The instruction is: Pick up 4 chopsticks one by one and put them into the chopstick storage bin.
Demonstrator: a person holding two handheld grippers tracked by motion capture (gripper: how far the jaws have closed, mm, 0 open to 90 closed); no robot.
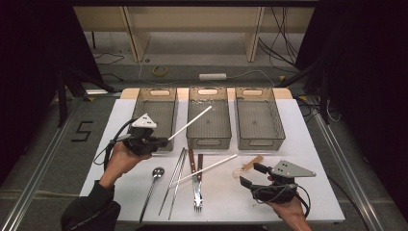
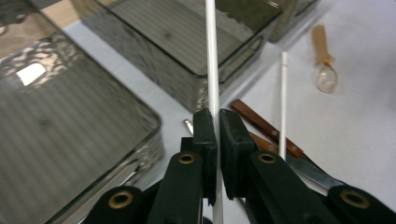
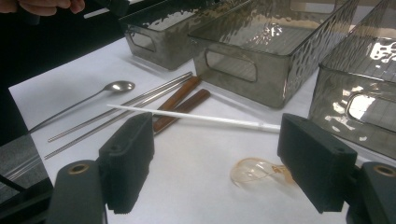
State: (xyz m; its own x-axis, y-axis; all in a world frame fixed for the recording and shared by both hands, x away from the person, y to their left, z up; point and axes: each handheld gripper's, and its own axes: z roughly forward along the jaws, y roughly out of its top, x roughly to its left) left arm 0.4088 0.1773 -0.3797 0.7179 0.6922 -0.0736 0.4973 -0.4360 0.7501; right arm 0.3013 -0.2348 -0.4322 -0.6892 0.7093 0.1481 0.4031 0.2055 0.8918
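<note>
My left gripper (image 1: 161, 141) (image 2: 218, 120) is shut on a thin white chopstick (image 1: 191, 123) (image 2: 212, 65). The stick is lifted off the table and slants up to the right, over the left grey bin (image 1: 143, 107) and the middle grey bin (image 1: 208, 140). A second white chopstick (image 1: 207, 169) (image 2: 282, 102) (image 3: 187, 115) lies on the white mat. My right gripper (image 1: 251, 174) (image 3: 219, 156) stands open at the front right, low over a small clear amber spoon (image 1: 244, 168) (image 3: 254, 171) that lies between its jaws, untouched.
A third grey bin (image 1: 276, 118) stands at the back right. On the mat lie a metal spoon (image 1: 155, 177) (image 3: 116, 86), a pair of metal chopsticks (image 1: 177, 179) (image 3: 116, 109) and a wood-handled fork and knife (image 1: 196, 180) (image 3: 182, 100).
</note>
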